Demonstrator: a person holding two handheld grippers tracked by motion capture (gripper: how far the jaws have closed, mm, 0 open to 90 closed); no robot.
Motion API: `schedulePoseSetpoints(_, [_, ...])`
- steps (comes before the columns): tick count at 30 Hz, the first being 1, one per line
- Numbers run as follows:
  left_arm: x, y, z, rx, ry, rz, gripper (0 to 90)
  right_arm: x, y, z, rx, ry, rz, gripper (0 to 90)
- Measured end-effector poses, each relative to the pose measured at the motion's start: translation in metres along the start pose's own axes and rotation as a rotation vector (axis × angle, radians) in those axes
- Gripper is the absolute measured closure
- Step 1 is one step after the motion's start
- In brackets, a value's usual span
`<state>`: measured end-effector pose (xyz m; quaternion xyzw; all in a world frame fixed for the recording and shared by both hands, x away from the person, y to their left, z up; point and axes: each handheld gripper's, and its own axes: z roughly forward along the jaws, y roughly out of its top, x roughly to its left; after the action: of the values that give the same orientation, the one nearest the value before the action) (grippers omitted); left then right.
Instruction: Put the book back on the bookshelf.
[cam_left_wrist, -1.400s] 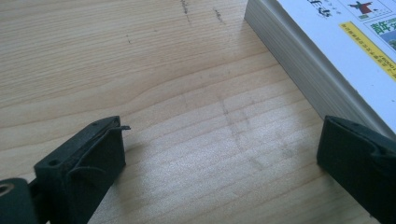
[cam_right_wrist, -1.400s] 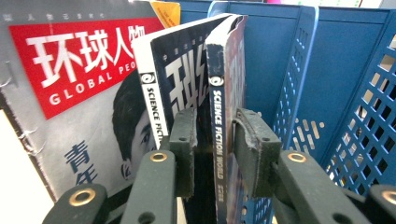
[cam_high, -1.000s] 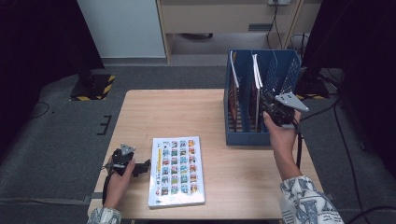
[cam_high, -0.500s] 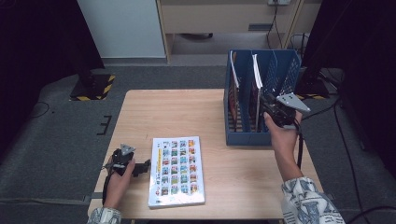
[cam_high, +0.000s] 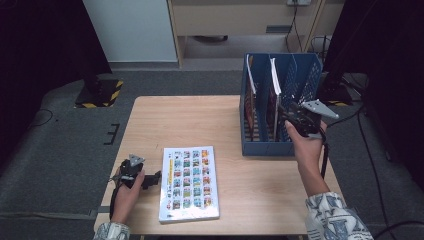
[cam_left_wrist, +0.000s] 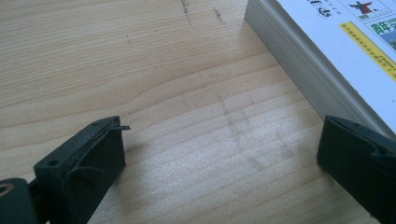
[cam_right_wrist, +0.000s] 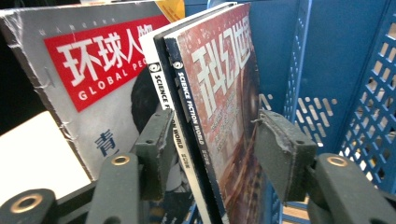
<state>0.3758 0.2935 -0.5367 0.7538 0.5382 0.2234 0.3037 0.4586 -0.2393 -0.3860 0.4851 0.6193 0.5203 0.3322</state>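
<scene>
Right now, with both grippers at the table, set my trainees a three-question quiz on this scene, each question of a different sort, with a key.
1. True or false: the white picture-grid book lies flat on the light wooden table.
2. The red-covered magazine between the right gripper's jaws stands in: A a blue plastic file rack; B a cardboard box; C a drawer.
3. What does the left gripper hold?

Key
1. True.
2. A; the jaws have just been opening, magazine between them.
3. Nothing; open jaws over bare table beside the book.

Blue rack (cam_high: 305, 80) – red-and-grey magazine (cam_right_wrist: 93, 79), pale wood table (cam_high: 175, 120).
</scene>
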Motion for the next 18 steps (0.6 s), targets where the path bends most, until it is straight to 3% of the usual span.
schedulePoseSetpoints(11, [0.0000,0.0000,0.0000,0.000,0.000,0.000,0.0,-0.0024,-0.0019,-0.0067,0.011,0.041,0.015,40.5])
schedulePoseSetpoints(18, [0.0000,0.0000,0.0000,0.000,0.000,0.000,0.0,-0.0028,-0.0004,-0.0094,0.017,0.056,0.015,31.2])
